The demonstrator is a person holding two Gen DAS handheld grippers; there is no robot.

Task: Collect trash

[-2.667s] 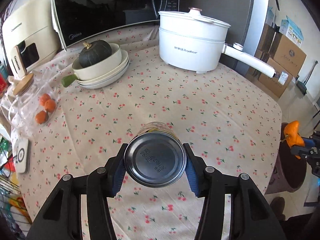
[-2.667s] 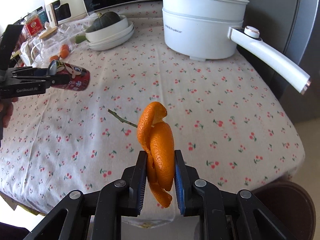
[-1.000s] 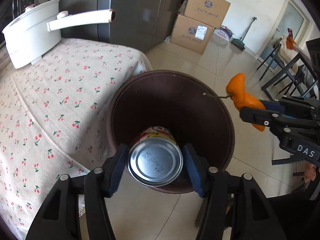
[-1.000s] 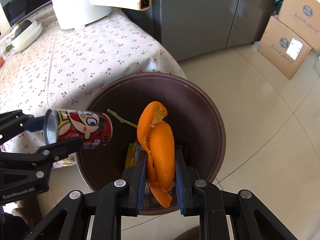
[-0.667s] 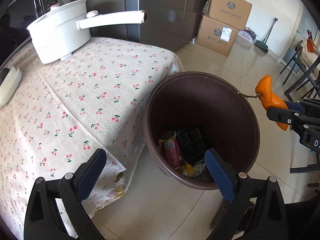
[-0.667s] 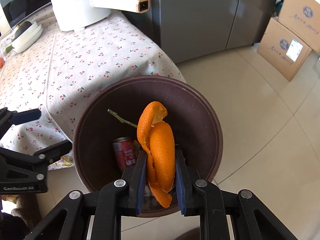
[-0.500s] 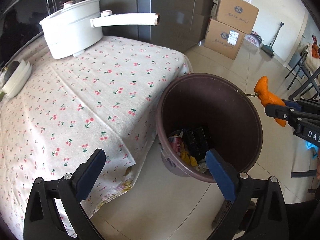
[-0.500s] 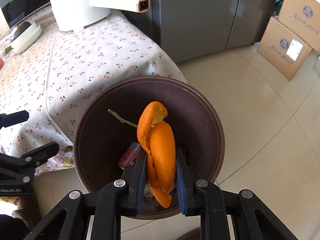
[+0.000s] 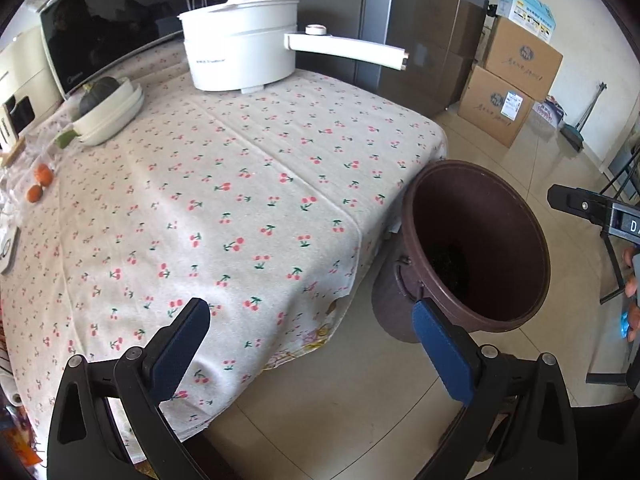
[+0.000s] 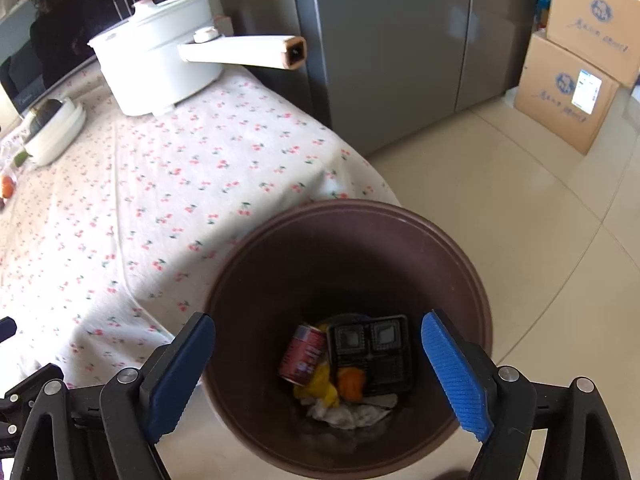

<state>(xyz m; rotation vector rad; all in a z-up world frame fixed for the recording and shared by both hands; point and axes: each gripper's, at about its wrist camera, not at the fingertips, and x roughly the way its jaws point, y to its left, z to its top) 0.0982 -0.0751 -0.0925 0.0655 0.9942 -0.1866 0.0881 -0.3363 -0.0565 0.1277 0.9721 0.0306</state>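
A brown trash bin point(image 10: 472, 276) stands on the floor beside the table point(image 9: 240, 200). Inside it lie a red can point(image 10: 303, 354), an orange peel point(image 10: 351, 383), a black plastic tray point(image 10: 370, 350), yellow scraps and white paper. My right gripper point(image 10: 318, 376) hovers over the bin; its jaws are opening and nothing is between them. My left gripper point(image 9: 312, 340) is open and empty, over the table's corner, with the bin point(image 9: 476, 240) to its right. The right gripper's fingers point(image 9: 580, 206) show at the far right of the left wrist view.
The cherry-print cloth carries a white electric pot point(image 9: 240, 56) with a long handle, stacked bowls with a dark squash point(image 9: 106, 108), and small oranges point(image 9: 40, 182). A microwave point(image 9: 112, 40), a grey fridge point(image 10: 392, 40) and cardboard boxes point(image 9: 512, 84) stand behind. Tiled floor surrounds the bin.
The right gripper has opened and the orange peel has dropped into the bin. The left gripper, which let the can go earlier, has swung left toward the table.
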